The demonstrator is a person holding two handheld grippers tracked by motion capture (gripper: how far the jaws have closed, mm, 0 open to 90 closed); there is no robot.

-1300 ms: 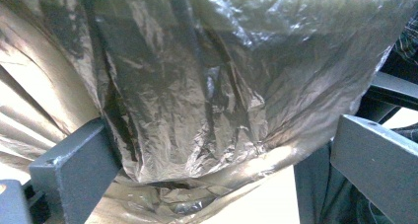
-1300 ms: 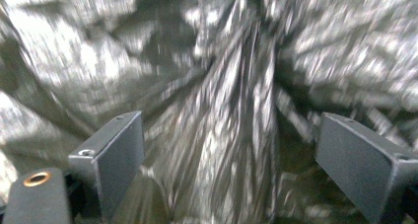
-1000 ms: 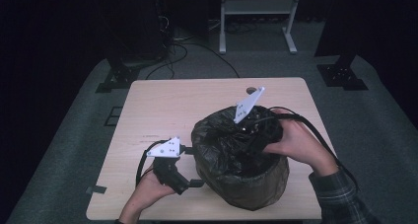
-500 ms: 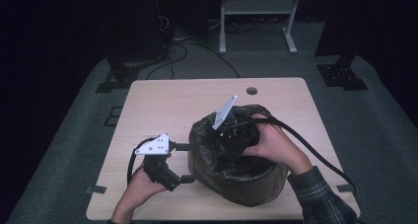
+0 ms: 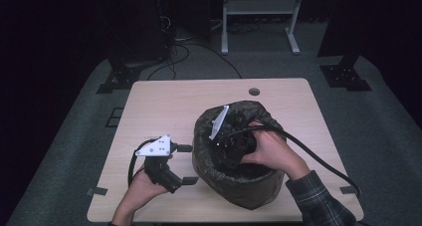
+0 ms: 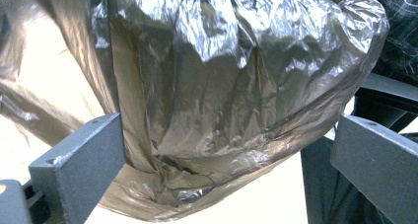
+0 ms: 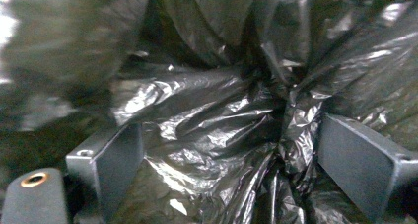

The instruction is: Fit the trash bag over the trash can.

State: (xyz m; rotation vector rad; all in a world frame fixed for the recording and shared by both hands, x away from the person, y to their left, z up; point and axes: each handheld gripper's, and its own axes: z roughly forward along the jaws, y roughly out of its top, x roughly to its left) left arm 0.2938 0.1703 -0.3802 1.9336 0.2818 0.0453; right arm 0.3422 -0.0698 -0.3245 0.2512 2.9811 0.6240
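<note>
Here, the crinkled dark plastic bin liner stands bulged open at the front right of the pale wooden table. Right gripper reaches inside, jaws spread, likely pressing film downward. Left gripper waits just beside its wall, unclenched, probably to steady it.

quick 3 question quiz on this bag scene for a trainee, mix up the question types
1. True or false: the right claw is down inside the mouth of the black plastic bag.
2. Multiple choice: the left claw is A) inside the bag, B) at the bag's outer side with open jaws, C) lifted high above the table.
3. What shows between the right claw's jaws in the right gripper view?

Key: 1 true; 2 B; 3 crumpled black bag plastic, with the jaws standing wide apart.
</note>
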